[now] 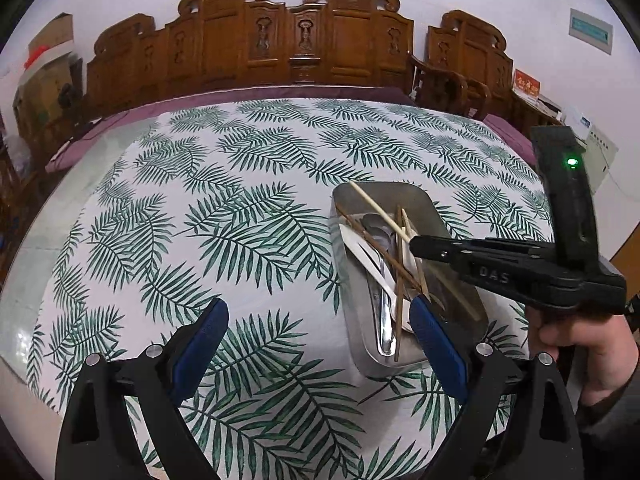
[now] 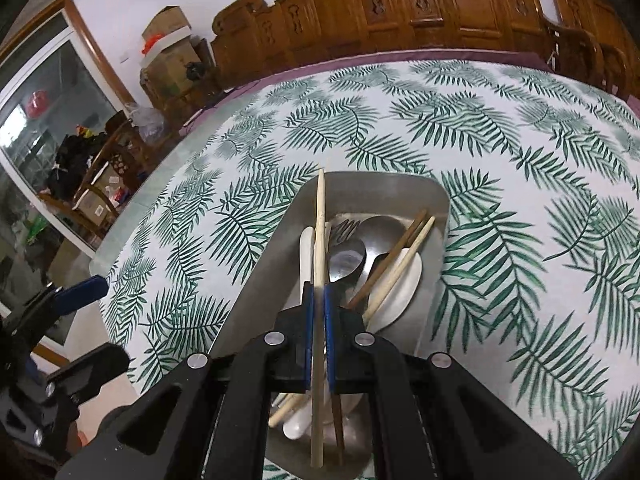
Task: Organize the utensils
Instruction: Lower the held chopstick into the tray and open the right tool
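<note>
Pinching a pale chopstick [image 2: 319, 264] — right gripper [image 2: 318, 308] over the tray [image 2: 264, 280] (left gripper [image 1: 316, 344] spread)

A pale chopstick [image 2: 319, 264] stands tilted above a steel tray [image 2: 400, 186] holding spoons [image 2: 348, 258], dark chopsticks [image 2: 390, 258] and white spoons [image 2: 400, 292].

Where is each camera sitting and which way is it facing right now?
Left wrist: on the left claw, open, facing across the palm-leaf tablecloth toward carved wooden chairs; the right claw and a hand show at right.
Right wrist: on the right claw, looking down at the rectangular metal tray, shut on a pale wooden chopstick; the left claw is at the left edge.
Both share tray, tablecloth, chairs.
</note>
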Demonstrator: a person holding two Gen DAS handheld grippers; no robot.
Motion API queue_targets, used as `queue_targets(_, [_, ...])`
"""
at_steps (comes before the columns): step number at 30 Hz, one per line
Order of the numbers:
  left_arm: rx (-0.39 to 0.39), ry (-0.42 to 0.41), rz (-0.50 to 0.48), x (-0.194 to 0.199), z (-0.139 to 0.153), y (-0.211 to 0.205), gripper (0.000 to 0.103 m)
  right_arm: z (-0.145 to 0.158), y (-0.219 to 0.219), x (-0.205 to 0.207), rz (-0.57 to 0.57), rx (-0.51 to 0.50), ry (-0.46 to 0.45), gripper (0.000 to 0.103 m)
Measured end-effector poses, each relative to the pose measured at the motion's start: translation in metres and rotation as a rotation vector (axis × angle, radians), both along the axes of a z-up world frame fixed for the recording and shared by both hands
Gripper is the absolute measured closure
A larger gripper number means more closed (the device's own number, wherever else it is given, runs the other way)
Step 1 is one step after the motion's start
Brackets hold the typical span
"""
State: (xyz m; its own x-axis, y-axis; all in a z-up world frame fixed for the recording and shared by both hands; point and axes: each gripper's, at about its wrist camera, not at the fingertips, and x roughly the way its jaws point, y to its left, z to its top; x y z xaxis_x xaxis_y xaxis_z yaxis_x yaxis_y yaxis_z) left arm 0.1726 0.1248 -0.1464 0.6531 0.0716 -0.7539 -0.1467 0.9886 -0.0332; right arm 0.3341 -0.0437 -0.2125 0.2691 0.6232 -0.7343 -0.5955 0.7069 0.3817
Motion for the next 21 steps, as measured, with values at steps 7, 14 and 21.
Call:
queue_targets(7, [-0.007, 0.001, 0.010, -0.002, -0.001, 0.005, 0.015, -0.012, 0.009, 0.006, -0.045, 0.022, 0.073, 0.097])
queue_targets(14, [-0.007, 0.000, 0.014, -0.003, -0.001, 0.008, 0.015, -0.016, 0.020, 0.001, -0.028, 0.019, 0.082, 0.096])
queue_targets(21, [-0.005, 0.001, 0.017, -0.003, -0.002, 0.011, 0.015, -0.018, 0.029, -0.002, 0.014, 0.019, 0.080, 0.095])
